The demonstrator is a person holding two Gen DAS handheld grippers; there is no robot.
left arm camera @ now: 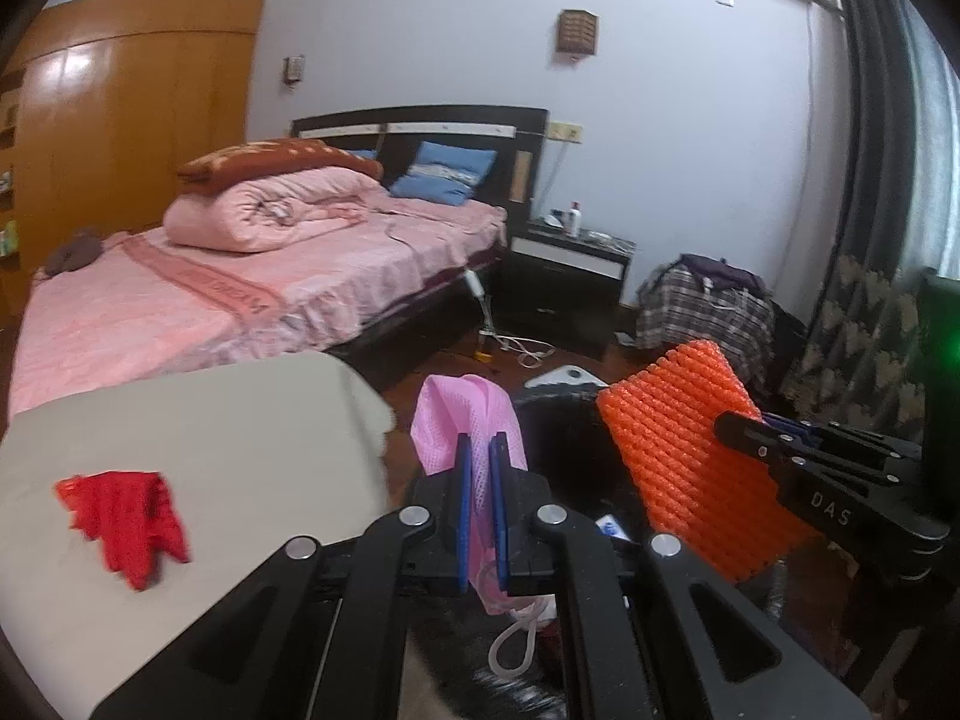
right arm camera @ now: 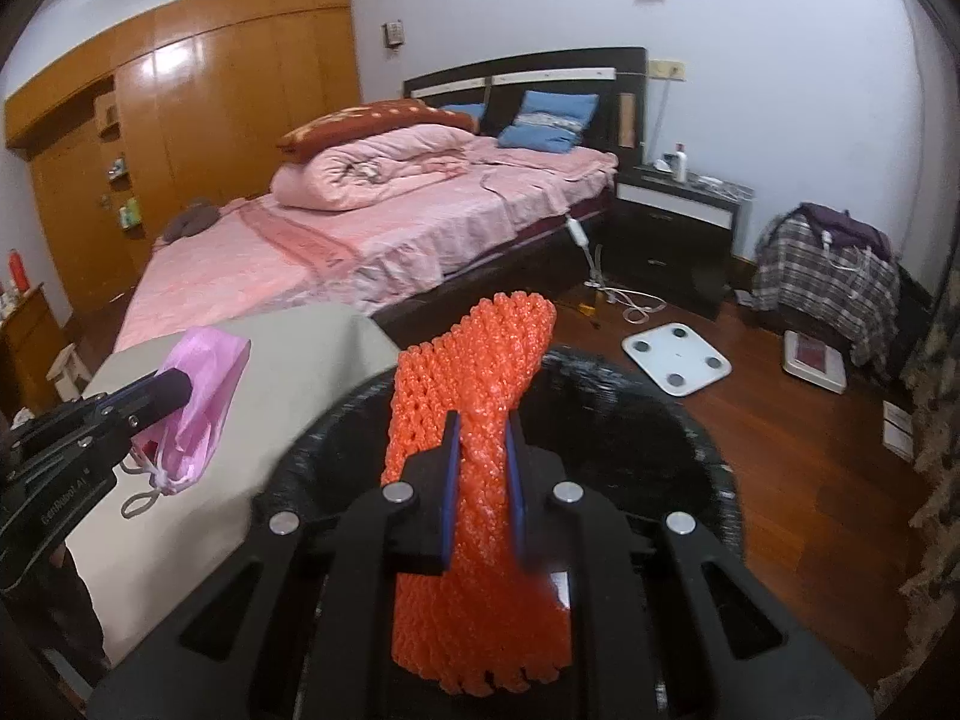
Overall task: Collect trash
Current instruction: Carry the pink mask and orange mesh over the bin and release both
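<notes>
My left gripper (left arm camera: pixel 482 468) clamped on a crumpled pink mesh bag (left arm camera: pixel 465 420), my right gripper (right arm camera: pixel 483 450) pinching an orange foam net sleeve (right arm camera: pixel 480 420), both held above a round black-lined trash bin (right arm camera: pixel 660 420), red net scrap (left arm camera: pixel 123 516) lying on the beige table (left arm camera: pixel 210 420) to the left

Right wrist view. The right claw (right arm camera: pixel 483 474) is clamped on an orange foam fruit-net sleeve (right arm camera: pixel 474 480), which stands above a round black-lined bin (right arm camera: pixel 630 420). At left, the left claw (right arm camera: pixel 174 391) grips a crumpled pink mesh bag with a white drawstring (right arm camera: pixel 201 396) over a beige-covered desk (right arm camera: pixel 312 360). Behind lie a pink-sheeted bed (right arm camera: pixel 372 240), a white bathroom scale (right arm camera: pixel 677 359) on the wooden floor (right arm camera: pixel 798 480), and a dark nightstand (right arm camera: pixel 672 228).
</notes>
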